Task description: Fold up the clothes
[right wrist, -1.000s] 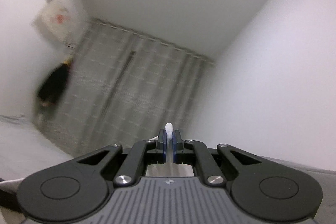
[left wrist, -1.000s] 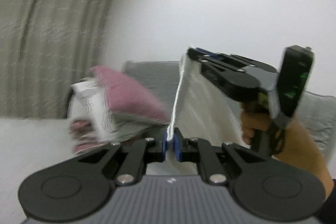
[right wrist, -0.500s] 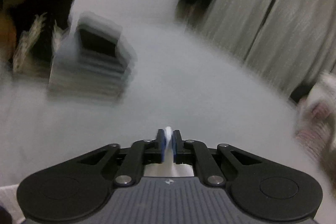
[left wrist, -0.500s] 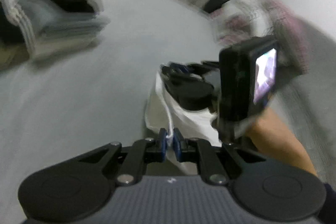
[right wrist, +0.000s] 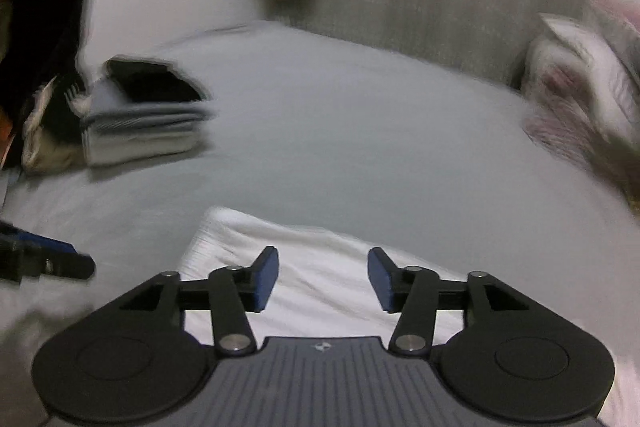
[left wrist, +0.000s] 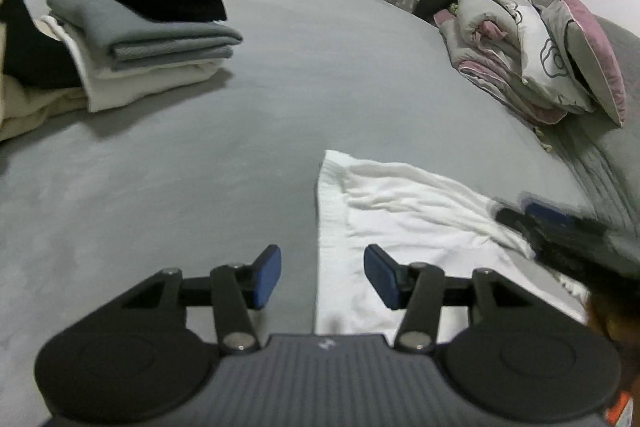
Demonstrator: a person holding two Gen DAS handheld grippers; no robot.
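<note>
White cloth (left wrist: pixel 404 227) lies flat on grey bed (left wrist: pixel 280 99) | left view: my left gripper (left wrist: pixel 322 277) has just opened, hem edge loose between pads | right view: right gripper (right wrist: pixel 323 279) also just opened above cloth (right wrist: pixel 320 259); regrip hem corners evenly before folding.

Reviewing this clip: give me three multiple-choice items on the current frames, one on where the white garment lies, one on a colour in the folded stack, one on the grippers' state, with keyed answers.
1. Where does the white garment lie?
A. flat on the grey bed
B. on top of the folded stack
C. hanging from a gripper

2. What colour is the top piece of the folded stack?
A. pink
B. black
C. white

3. How do the left gripper and right gripper stand?
A. both clamped on cloth
B. one open, one shut
C. both open, pads clear of cloth

Answers: 1 A, it is spread on the bed; 2 B, black sits over grey and white layers; 3 C, gaps show between both pairs of blue pads.
</note>
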